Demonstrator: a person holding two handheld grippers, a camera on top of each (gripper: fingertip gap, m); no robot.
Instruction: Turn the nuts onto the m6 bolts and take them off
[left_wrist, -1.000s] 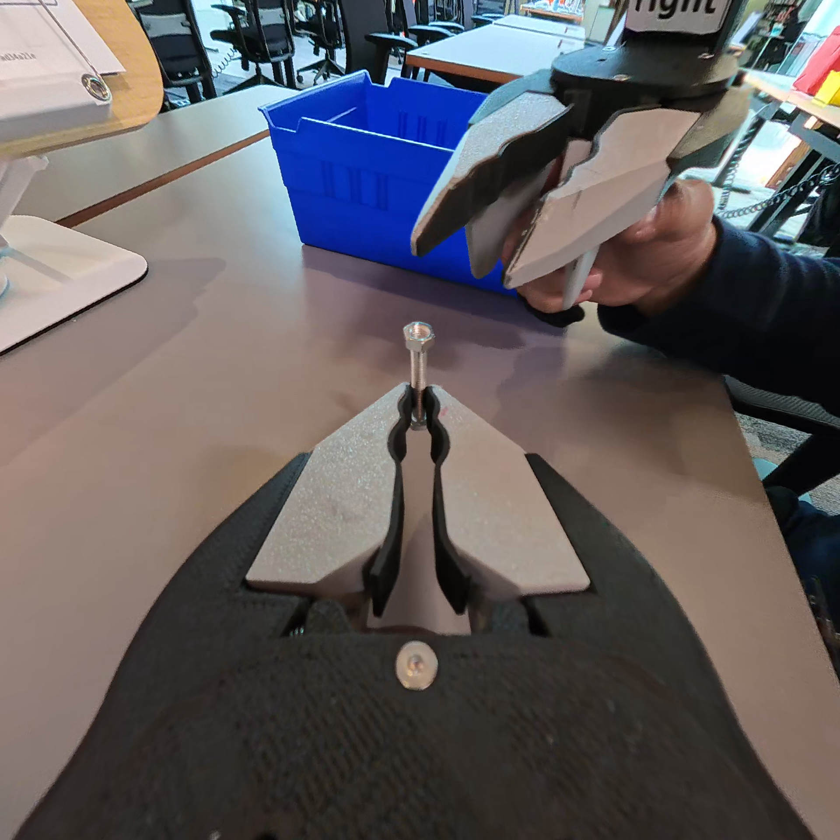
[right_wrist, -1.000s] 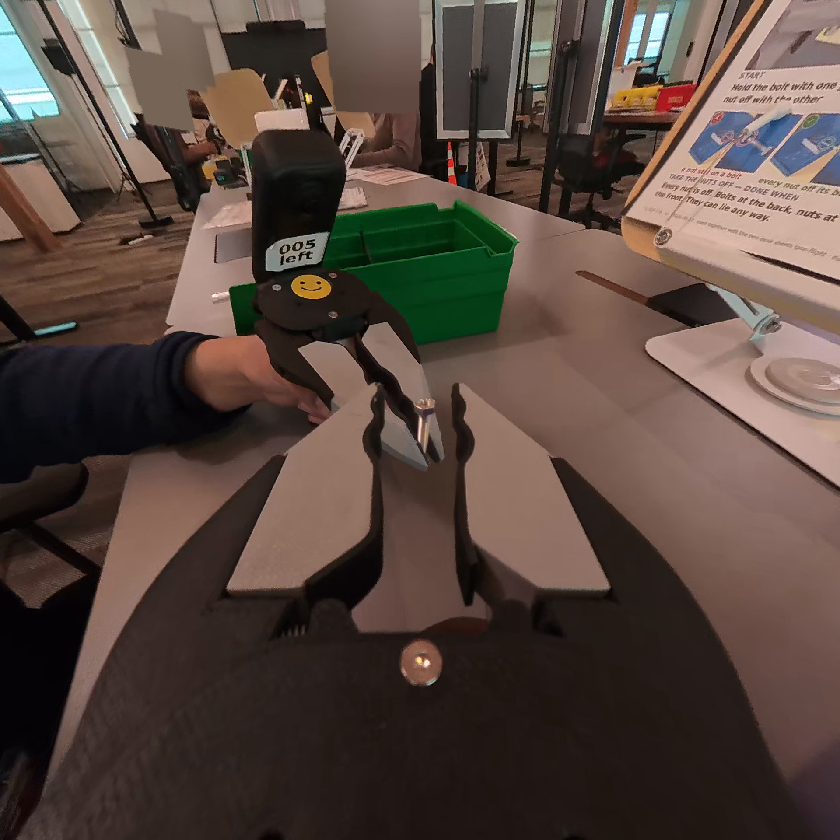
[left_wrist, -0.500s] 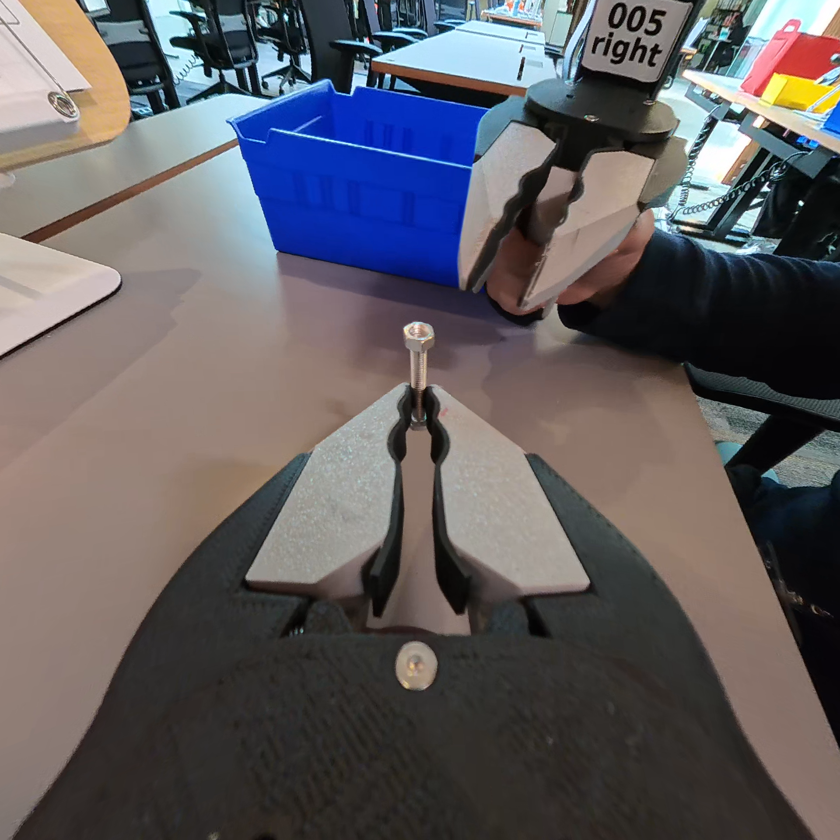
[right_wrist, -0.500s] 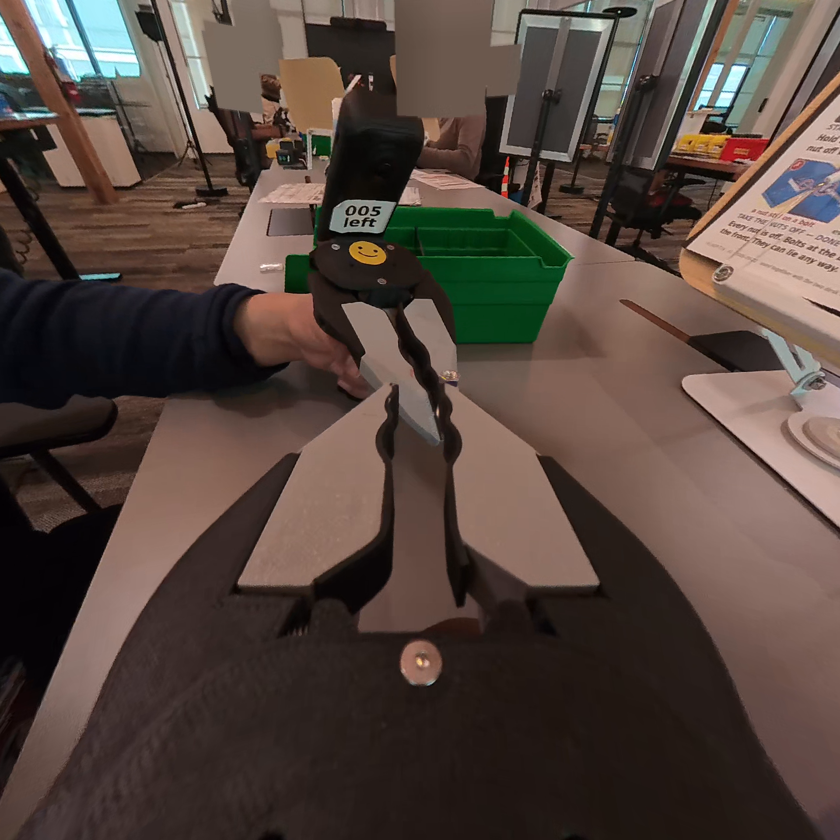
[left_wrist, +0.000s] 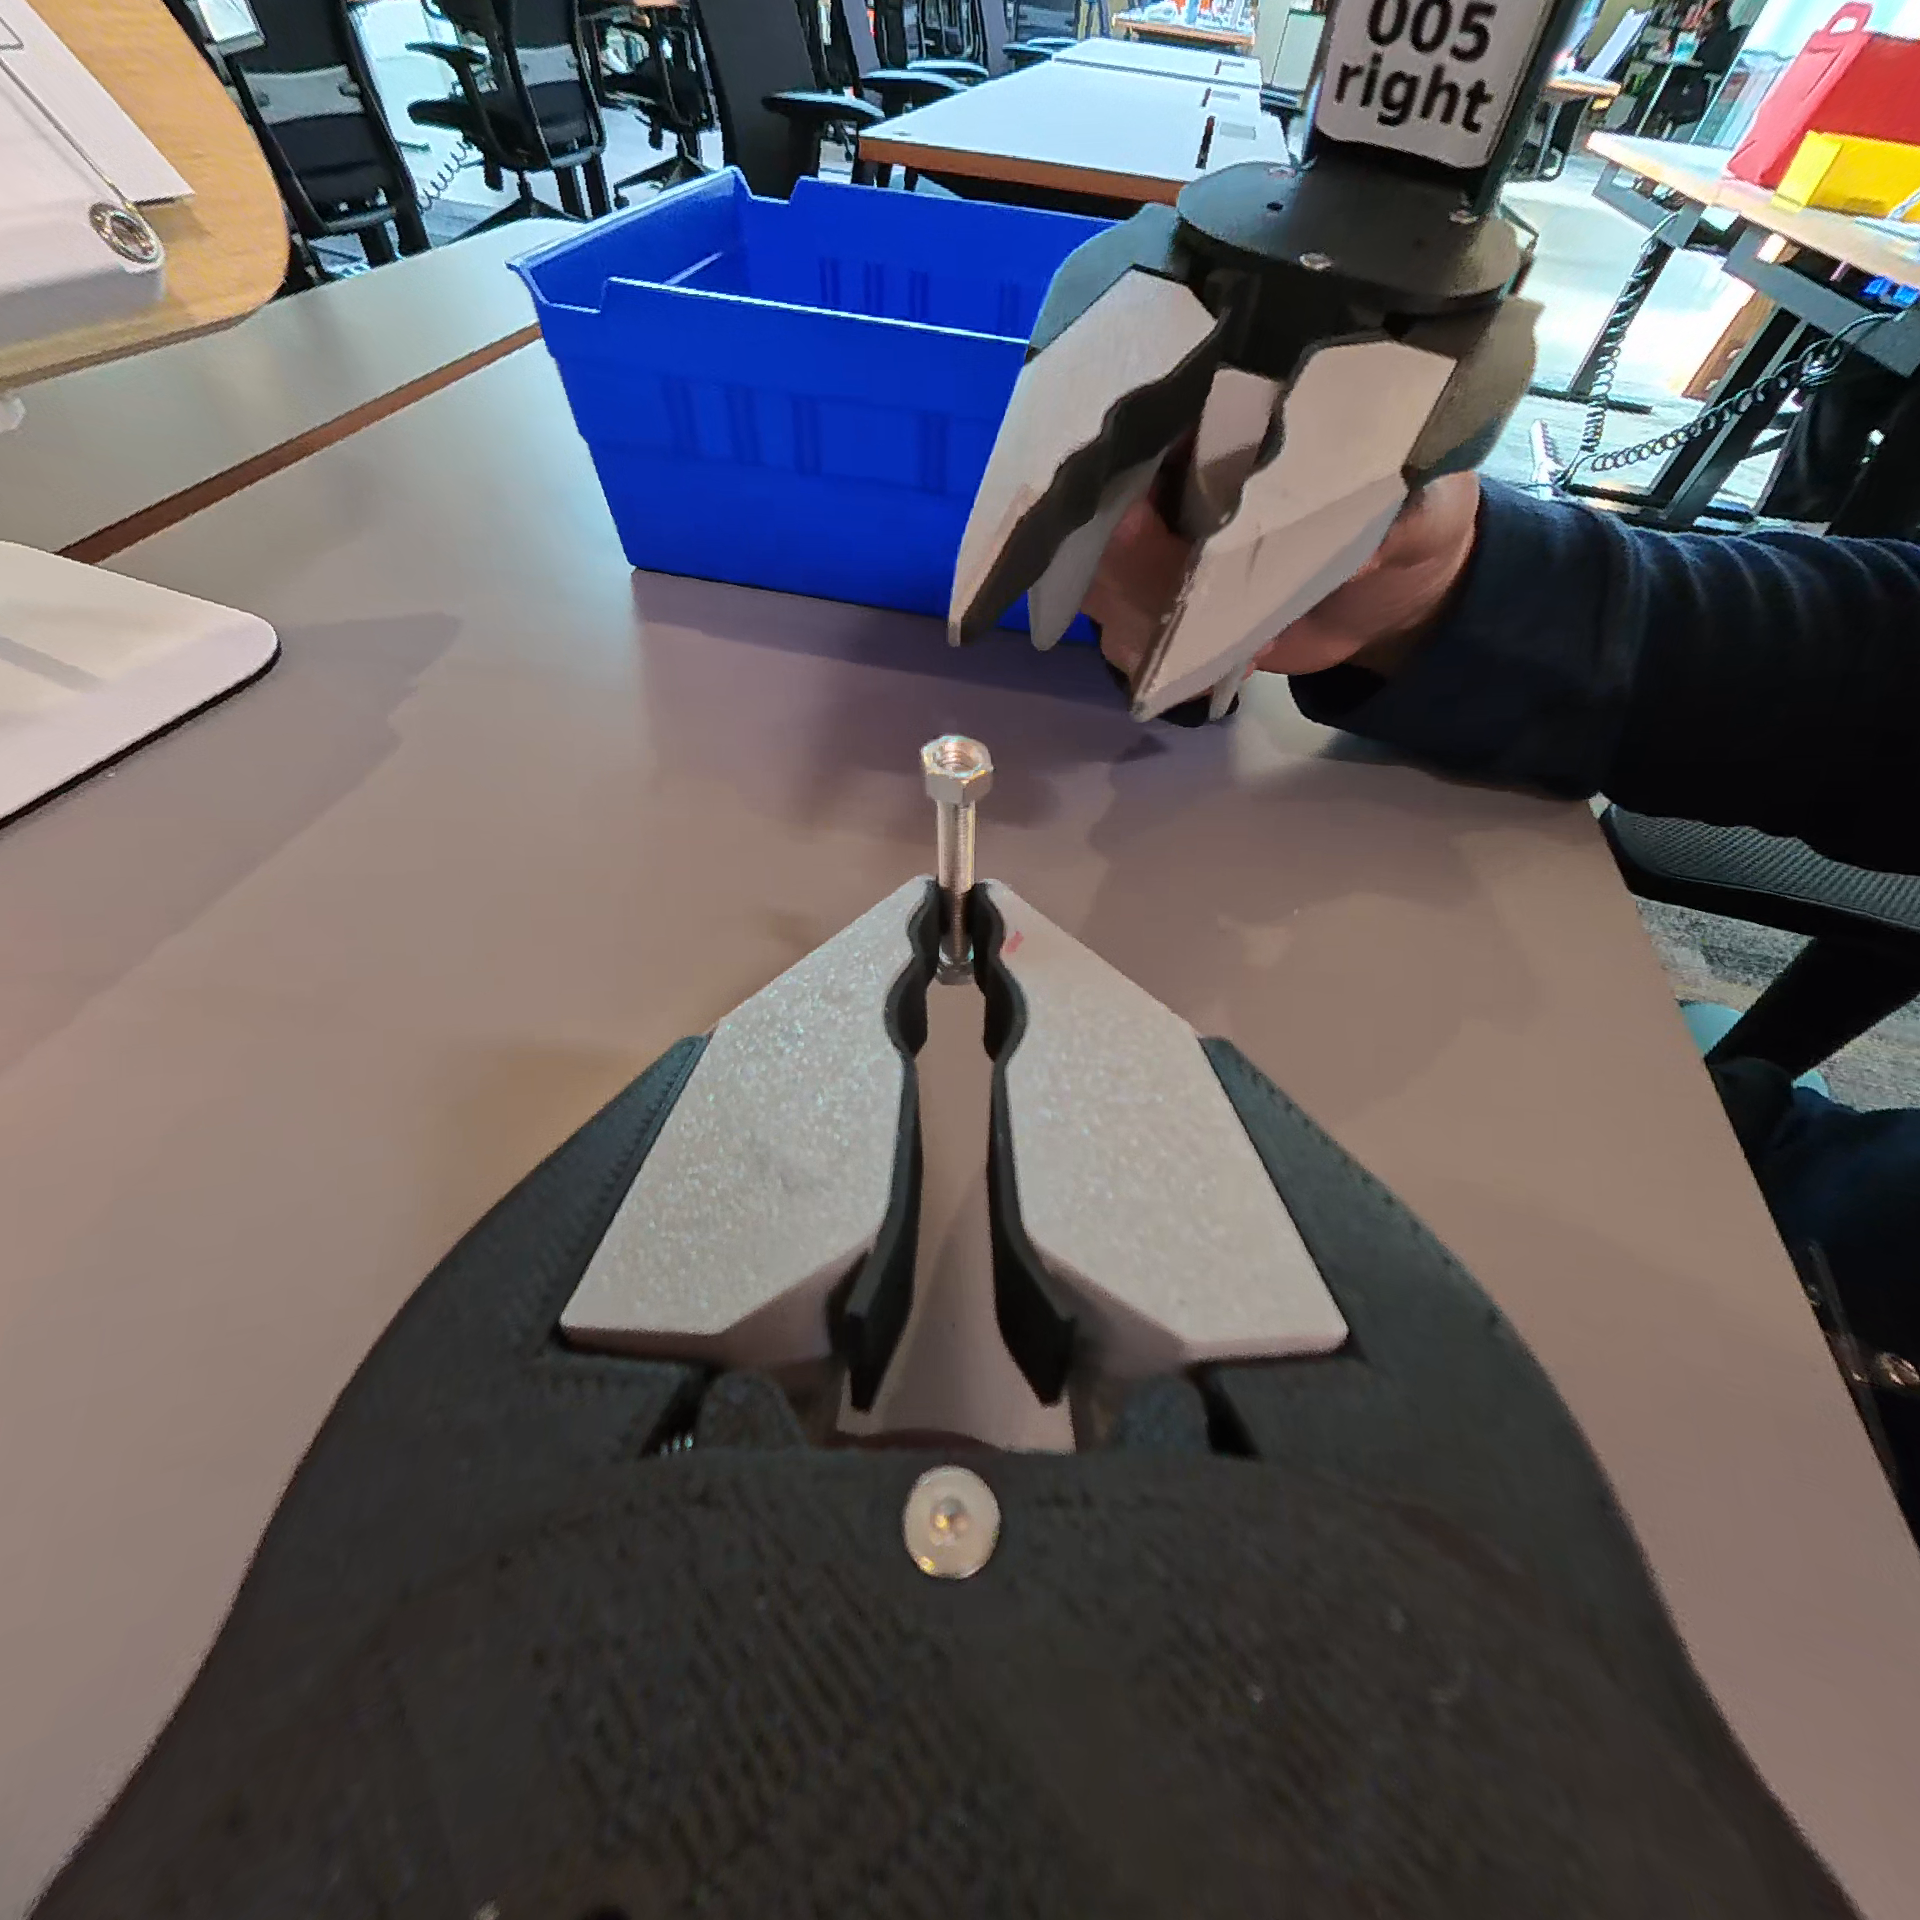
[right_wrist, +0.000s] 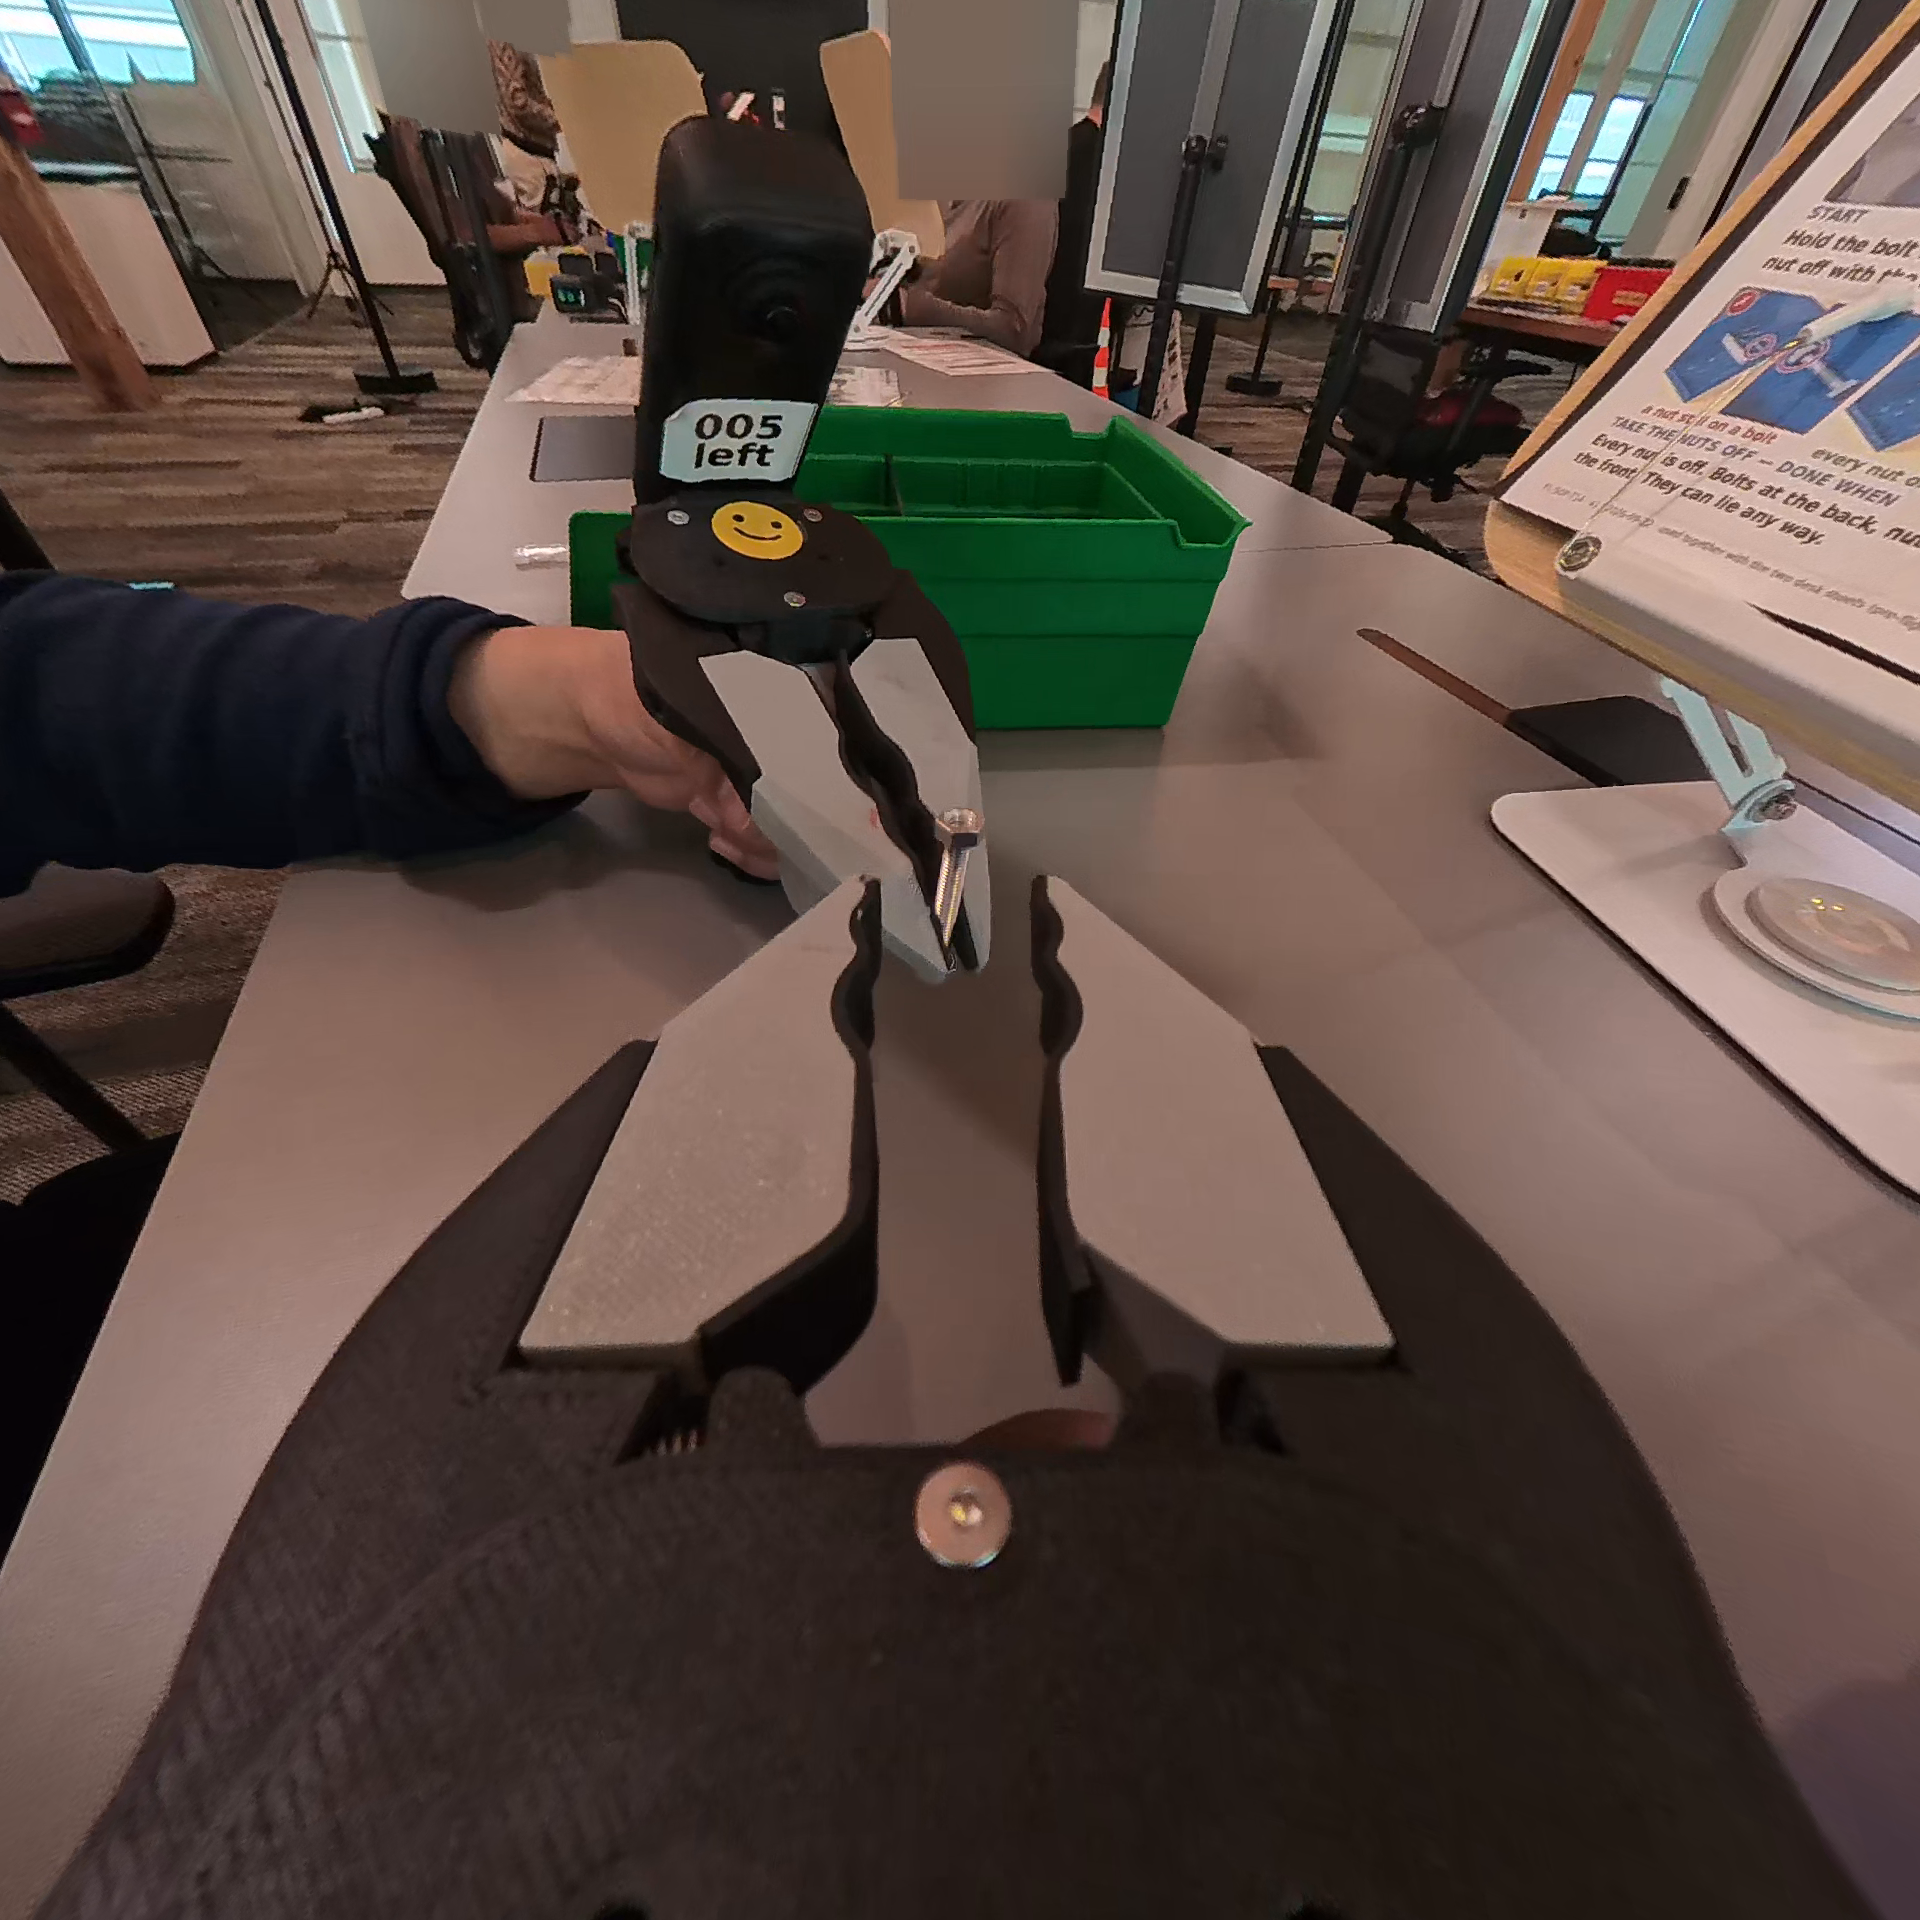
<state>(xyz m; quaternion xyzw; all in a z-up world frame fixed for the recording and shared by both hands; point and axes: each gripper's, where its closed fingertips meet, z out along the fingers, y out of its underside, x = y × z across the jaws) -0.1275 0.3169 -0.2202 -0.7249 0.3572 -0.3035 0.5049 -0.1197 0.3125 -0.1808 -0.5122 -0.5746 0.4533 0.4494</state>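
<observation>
Currently I am gripping the m6 bolt (left_wrist: 954, 868) in my left claw (left_wrist: 954, 914), jaws clamped on the lower shank, with the nut (left_wrist: 957, 766) sitting at the far tip, above the worktop (left_wrist: 416, 831). My right claw (right_wrist: 951, 904) is hanging open and empty, near the nut but not touching. Risk I am judging: the hold is catching only the shank end, so twisting the nut may be spinning or tilting the bolt, and an off-centre approach may be slipping off the flats. Blue bin (left_wrist: 810, 416) is standing behind
</observation>
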